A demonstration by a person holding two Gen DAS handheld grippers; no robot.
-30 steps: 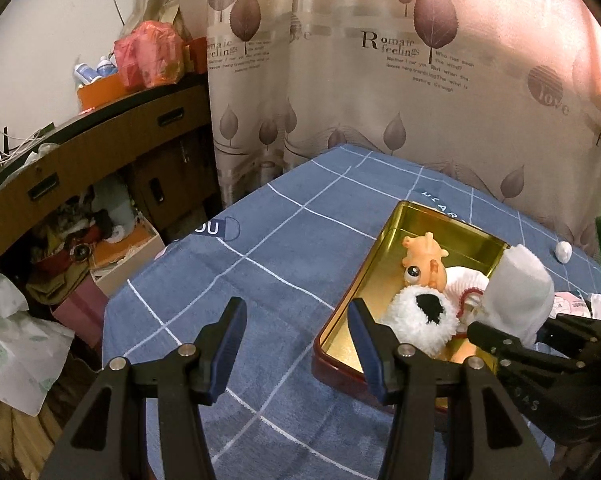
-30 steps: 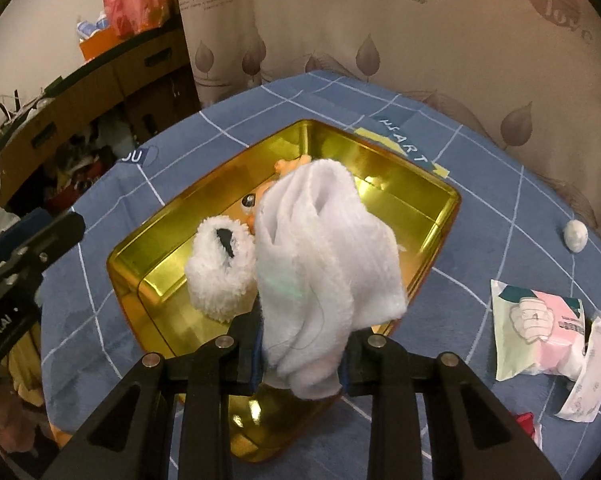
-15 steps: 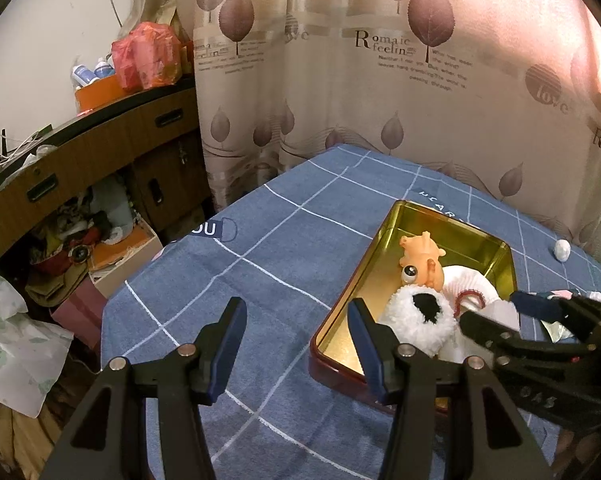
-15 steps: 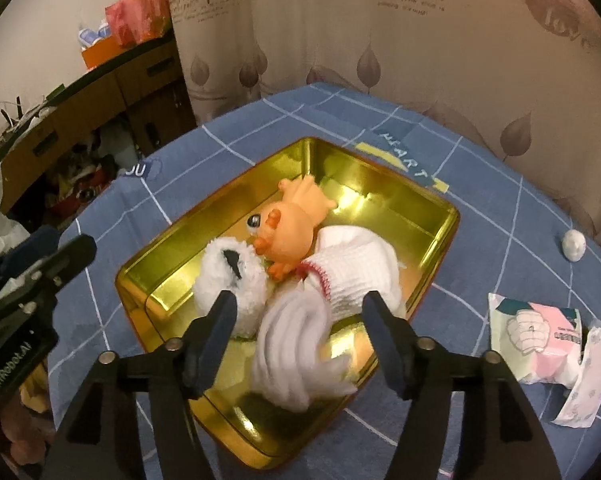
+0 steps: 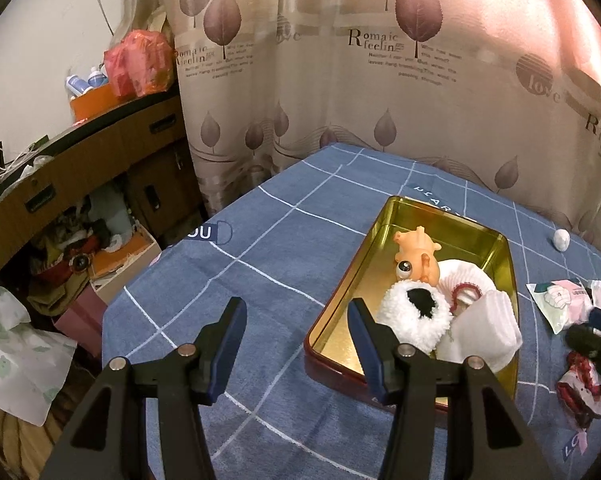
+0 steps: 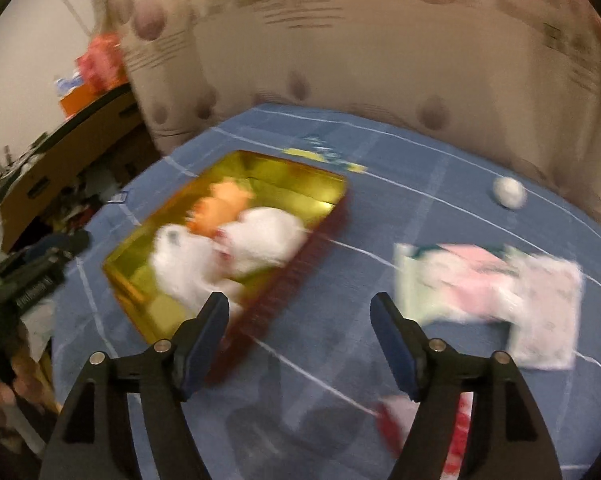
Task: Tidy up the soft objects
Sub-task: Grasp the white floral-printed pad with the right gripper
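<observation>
1. The left gripper (image 5: 296, 344) is spread and empty over the blue cloth (image 5: 260, 264).
2. The right gripper (image 6: 300, 332) is opening, nothing between its jaws.
3. The white sock (image 5: 484, 332) lies in the gold tin (image 5: 384, 232) beside an orange toy (image 5: 416, 256).
4. The right view, blurred, shows packets (image 6: 488, 280) beside the tin.

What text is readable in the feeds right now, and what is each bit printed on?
"Romaic feeling": beige leaf-print curtain, repeated across it; smaller lines beneath too small to read.
"love": same curtain, on a dark round motif.
"OU": blue checked tablecloth, on a patch at its edge.
"HEAR": tablecloth label behind the gold metal tin, partly hidden.
Right wrist view: too blurred.
</observation>
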